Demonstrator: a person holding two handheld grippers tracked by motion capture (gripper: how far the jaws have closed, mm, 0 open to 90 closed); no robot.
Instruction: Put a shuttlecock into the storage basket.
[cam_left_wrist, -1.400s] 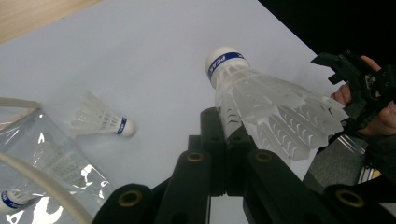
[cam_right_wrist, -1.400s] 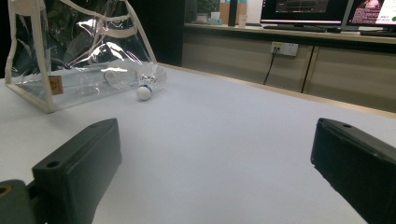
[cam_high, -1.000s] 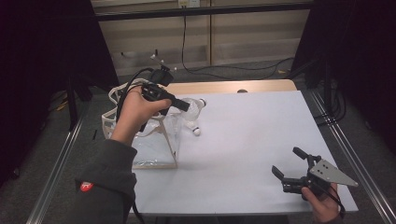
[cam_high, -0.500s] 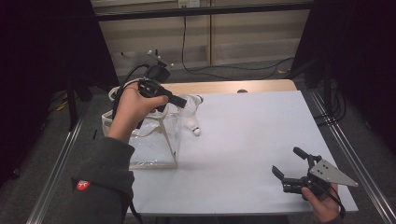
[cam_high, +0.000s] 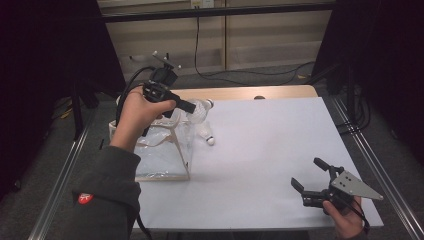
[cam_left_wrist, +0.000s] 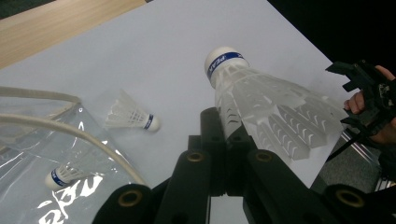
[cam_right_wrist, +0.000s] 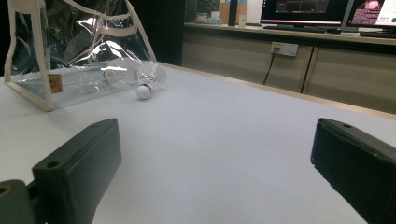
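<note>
My left gripper (cam_left_wrist: 224, 126) is shut on the feathered skirt of a white shuttlecock (cam_left_wrist: 266, 102) with a blue-banded cork. In the high view the left gripper (cam_high: 192, 106) holds this shuttlecock (cam_high: 203, 107) in the air over the far corner of a clear plastic bag (cam_high: 160, 150). A second shuttlecock (cam_high: 206, 135) lies on the white table just right of the bag, also seen as the loose shuttlecock (cam_right_wrist: 149, 79). Another shuttlecock (cam_left_wrist: 65, 175) lies inside the bag (cam_left_wrist: 37, 140). My right gripper (cam_high: 306, 172) stands open at the front right, nothing between its jaws.
The white table top (cam_high: 270, 150) has a wooden strip (cam_high: 240, 92) along its far edge. Metal rails (cam_high: 380, 175) run down both sides. The bag's cord handles (cam_left_wrist: 70, 130) arch over its mouth. Cabinets and cables stand beyond the table.
My left hand has lifted a little and drawn back toward the bag's far corner, with the shuttlecock still in its jaws. The right gripper has not moved.
</note>
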